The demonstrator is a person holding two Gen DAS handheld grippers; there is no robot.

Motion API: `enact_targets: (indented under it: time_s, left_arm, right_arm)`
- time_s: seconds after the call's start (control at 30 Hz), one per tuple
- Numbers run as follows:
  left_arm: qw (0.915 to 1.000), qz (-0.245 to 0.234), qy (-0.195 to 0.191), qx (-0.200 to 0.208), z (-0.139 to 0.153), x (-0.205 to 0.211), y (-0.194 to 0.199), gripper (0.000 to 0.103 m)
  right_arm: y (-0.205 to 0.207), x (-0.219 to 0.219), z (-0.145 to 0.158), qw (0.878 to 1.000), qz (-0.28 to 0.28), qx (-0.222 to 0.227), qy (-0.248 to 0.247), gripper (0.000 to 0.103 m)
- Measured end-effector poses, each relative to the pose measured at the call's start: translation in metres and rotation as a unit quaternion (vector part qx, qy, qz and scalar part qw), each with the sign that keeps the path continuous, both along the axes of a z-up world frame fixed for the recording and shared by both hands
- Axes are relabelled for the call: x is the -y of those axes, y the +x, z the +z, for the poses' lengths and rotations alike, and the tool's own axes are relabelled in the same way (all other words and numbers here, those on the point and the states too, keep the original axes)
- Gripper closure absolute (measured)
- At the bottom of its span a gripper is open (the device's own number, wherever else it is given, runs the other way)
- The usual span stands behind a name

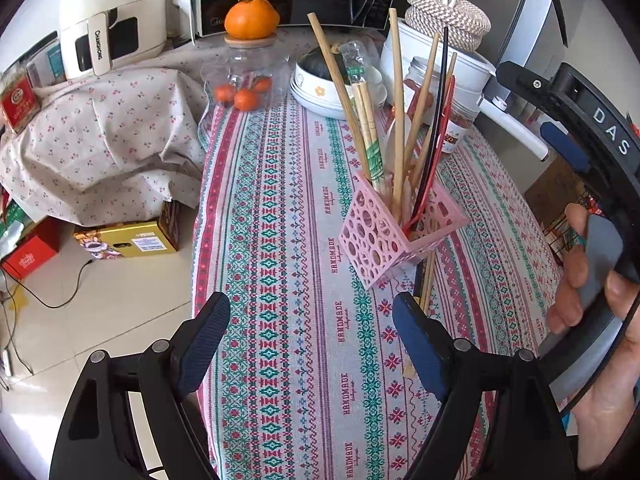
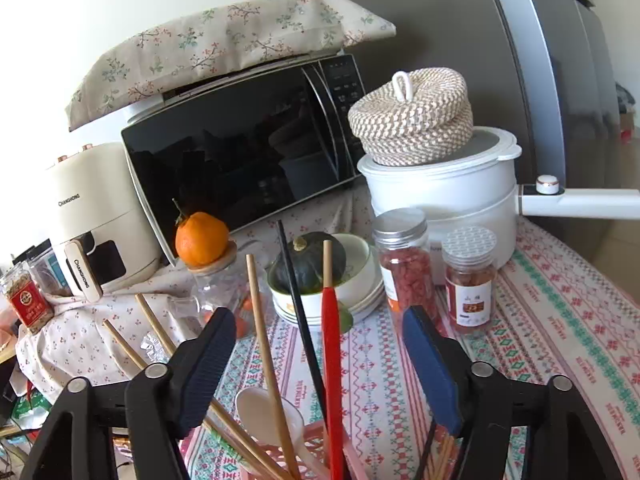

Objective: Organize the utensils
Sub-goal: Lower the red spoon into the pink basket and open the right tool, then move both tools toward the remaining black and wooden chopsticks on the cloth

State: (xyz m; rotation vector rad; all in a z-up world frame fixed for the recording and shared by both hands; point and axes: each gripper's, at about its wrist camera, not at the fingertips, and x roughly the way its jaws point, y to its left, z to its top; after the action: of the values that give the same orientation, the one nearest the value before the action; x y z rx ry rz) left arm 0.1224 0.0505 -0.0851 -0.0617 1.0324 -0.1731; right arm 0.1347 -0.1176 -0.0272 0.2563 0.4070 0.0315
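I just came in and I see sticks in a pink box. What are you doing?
Tidying utensils. A person holds two grippers. The pink holder on the table already has chopsticks, a white spoon and a red utensil standing in it. A few chopsticks more lie on the cloth beside it. The left gripper and right gripper are both open and hold nothing; the right one hovers over the holder.

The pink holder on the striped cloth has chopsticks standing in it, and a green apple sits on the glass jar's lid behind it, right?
Not quite: the fruit on the glass jar's lid is an orange mandarin, as the left wrist view shows. The pink holder on the striped cloth does hold chopsticks.
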Motion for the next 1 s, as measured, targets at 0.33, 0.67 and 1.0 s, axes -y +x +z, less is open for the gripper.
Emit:
enact_targets:
  time_s: [0.33,0.67,1.0]
  left_arm:
    - [0.9999,-0.008,-0.003,0.009,0.001,0.024,-0.003,0.000]
    - [0.9999,-0.001,0.005,0.011,-0.017,0.020,0.012,0.000]
    - [0.9999,0.011,0.002,-0.011,-0.028,0.015,0.023,0.000]
  right_arm:
    - [-0.007,0.053,0.006,0.996,-0.021,-0.083,0.015,0.001]
    - [0.021,0.085,-0.058,0.966,-0.054,-0.247,-0.044,0.001]
    - [0.050,0.089,-0.128,0.930,-0.045,-0.363,-0.032,0.001]
